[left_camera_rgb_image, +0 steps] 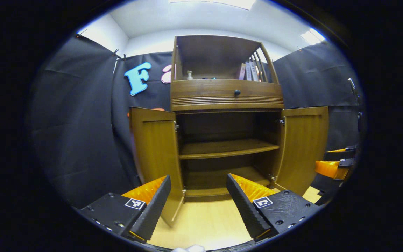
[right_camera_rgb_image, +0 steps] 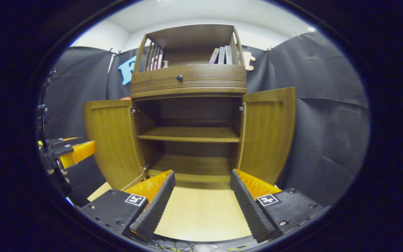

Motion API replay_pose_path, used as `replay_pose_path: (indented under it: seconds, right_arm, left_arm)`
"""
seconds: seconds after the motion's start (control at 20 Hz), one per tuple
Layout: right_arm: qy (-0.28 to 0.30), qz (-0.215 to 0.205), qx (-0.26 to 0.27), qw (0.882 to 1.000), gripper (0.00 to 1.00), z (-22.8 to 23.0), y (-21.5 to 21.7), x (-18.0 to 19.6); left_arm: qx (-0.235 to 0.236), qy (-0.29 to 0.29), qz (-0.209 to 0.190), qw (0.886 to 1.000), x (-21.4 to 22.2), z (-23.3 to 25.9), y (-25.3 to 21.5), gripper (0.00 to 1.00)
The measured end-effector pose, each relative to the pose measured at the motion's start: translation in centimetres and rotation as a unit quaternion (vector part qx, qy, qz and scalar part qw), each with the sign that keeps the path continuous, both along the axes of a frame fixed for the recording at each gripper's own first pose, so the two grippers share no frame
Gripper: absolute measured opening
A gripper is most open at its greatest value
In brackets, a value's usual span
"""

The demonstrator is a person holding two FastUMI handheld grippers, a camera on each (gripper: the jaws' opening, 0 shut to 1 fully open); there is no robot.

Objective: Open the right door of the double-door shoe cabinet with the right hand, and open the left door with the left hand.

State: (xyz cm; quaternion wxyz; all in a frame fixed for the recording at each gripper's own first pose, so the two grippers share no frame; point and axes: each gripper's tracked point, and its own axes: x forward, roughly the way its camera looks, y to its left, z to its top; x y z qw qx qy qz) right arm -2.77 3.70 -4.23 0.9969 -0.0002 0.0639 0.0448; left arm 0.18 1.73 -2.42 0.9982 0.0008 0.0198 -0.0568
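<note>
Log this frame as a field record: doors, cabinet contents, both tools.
left door: swung open
right door: swung open
lower compartment: middle shelf bare, bottom shelf bare
drawer: closed, dark round knob
top shelf: books, small bottle
left tool: open, holding nothing, back from the cabinet
right tool: open, holding nothing, back from the cabinet
task state: both doors look open
</note>
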Motion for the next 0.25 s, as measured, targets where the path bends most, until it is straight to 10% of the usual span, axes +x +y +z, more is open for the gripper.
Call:
replay_pose_path:
  seconds: [0.25]
  right_arm:
    - [-0.008, -0.038, 0.003, 0.999, 1.0, 0.3, -2.8, -0.4]
  left_arm:
    - [-0.019, 0.009, -0.002, 1.0, -0.8, -0.7, -1.8, 0.96]
